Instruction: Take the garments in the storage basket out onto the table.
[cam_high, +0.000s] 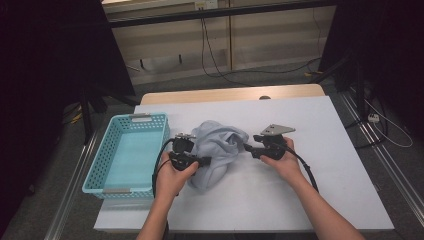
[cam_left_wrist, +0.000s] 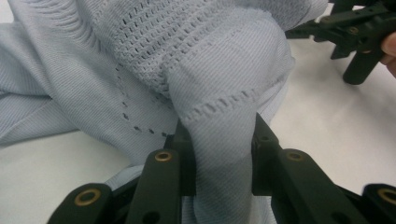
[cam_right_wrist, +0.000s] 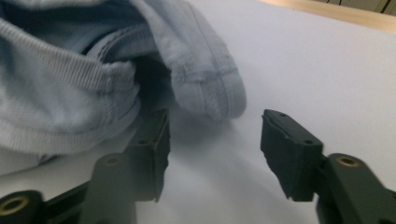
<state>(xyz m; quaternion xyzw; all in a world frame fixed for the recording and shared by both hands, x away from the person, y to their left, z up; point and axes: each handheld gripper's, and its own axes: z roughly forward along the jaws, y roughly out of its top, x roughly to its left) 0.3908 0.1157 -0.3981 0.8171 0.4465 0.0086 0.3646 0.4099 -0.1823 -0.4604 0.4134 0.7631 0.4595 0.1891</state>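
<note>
At the far left of the desk (cam_high: 310, 200) stands a turquoise basket (cam_high: 125, 155), open and with nothing in it that the high view shows. Just right of it the left gripper (cam_high: 202, 161) has its fingers (cam_left_wrist: 180, 154) pinched on a fold of the pale blue knit garment (cam_high: 217, 150); in the left gripper view the cloth bulges up between the two black pads, squeezed narrow where they press it, so this side has a firm hold. The garment lies crumpled in a heap near the middle of the desk, between the two hands and clear of the basket.

To the right, the right gripper (cam_high: 248, 148) reaches in at the garment's right edge. Its fingers (cam_right_wrist: 289, 154) stand partly open with bare desk between them; a ribbed hem (cam_right_wrist: 210, 88) hangs just ahead, near the left pad, but is not caught.

The step in hand looks like taking a two-point grip on the garment, with only the left point secured. The next move, as I judge it, calls for the right gripper to push forward until the hem sits between its pads, then close, before any lifting or spreading toward the basket
</note>
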